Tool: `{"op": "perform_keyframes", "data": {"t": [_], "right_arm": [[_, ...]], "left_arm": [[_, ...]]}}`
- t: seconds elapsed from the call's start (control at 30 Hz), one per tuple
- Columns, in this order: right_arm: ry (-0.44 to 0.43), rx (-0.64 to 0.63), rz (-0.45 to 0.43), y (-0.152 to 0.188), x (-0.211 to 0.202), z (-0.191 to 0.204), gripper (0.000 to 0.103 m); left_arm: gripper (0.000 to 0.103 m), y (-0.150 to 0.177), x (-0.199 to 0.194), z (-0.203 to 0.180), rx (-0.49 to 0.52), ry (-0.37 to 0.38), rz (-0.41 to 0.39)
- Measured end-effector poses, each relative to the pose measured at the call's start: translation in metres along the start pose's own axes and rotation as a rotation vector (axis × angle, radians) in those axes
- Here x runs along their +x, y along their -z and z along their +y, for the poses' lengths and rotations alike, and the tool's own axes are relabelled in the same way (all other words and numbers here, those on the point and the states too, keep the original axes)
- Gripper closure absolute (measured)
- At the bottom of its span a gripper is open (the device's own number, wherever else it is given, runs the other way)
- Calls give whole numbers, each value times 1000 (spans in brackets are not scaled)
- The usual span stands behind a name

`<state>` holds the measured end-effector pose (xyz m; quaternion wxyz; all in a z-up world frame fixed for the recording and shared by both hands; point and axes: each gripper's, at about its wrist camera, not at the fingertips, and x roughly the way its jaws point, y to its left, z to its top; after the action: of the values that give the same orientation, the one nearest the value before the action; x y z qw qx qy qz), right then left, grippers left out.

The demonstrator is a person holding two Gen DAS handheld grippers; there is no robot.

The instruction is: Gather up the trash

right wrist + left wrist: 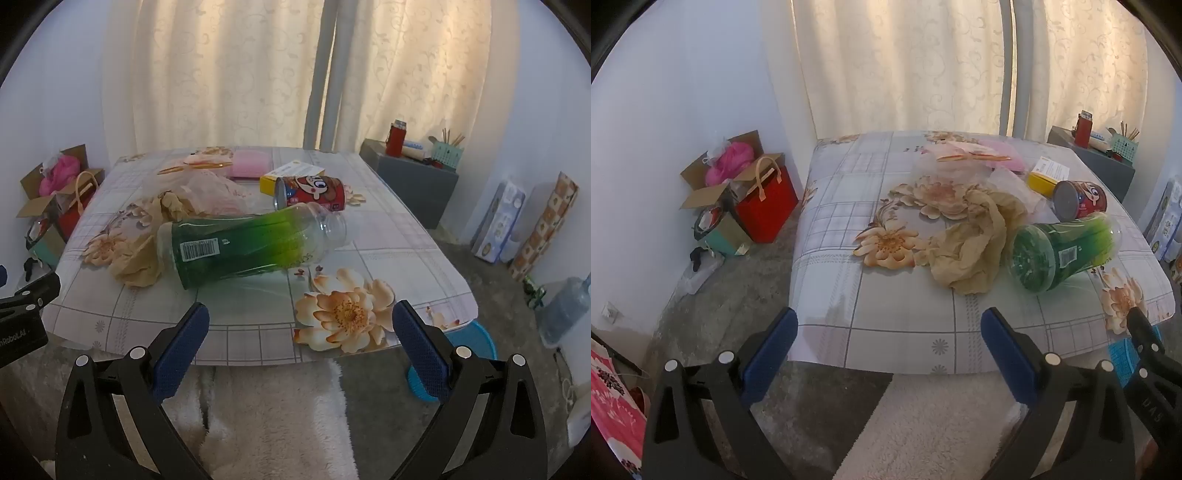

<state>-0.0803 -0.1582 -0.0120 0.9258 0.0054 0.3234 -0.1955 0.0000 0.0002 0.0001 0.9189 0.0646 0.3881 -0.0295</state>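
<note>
1. Partly hidden: crumpled clear plastic (214, 192) behind tan wrapping (975, 243); yellow box (291, 175) behind red can (310, 194); print on box label too small to read.
2. Cut off at right frame edge: right gripper's black frame in left wrist view; blue basket (476, 334) mostly tucked under table corner.
3. Left gripper (888, 332) spread wide, pinching nothing, poised before near edge of table (886, 332).
4. Right gripper (301, 325) likewise spread, empty, just short of near edge, facing green bottle (251, 243).
5. Near strip of flowered tablecloth bare between table edge and bottle; trash bunched mid-table and toward far side.
6. Bottle on its side, uncapped neck pointing right, base touching tan wrapping.
7. Red can toppled just behind bottle; pink pad (249, 164) near far edge.
8. Cardboard box (720, 177) on floor left of table, pink bundle inside; red bag (766, 210) beside it.
</note>
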Motion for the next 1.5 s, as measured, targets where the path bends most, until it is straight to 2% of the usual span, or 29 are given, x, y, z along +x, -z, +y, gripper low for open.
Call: {"op": "perform_keyframes", "data": {"t": [1.5], "right_arm": [[16, -11, -12, -4, -4, -1, 8]], "left_arm": [[6, 0, 1, 0, -1, 1, 7]]}}
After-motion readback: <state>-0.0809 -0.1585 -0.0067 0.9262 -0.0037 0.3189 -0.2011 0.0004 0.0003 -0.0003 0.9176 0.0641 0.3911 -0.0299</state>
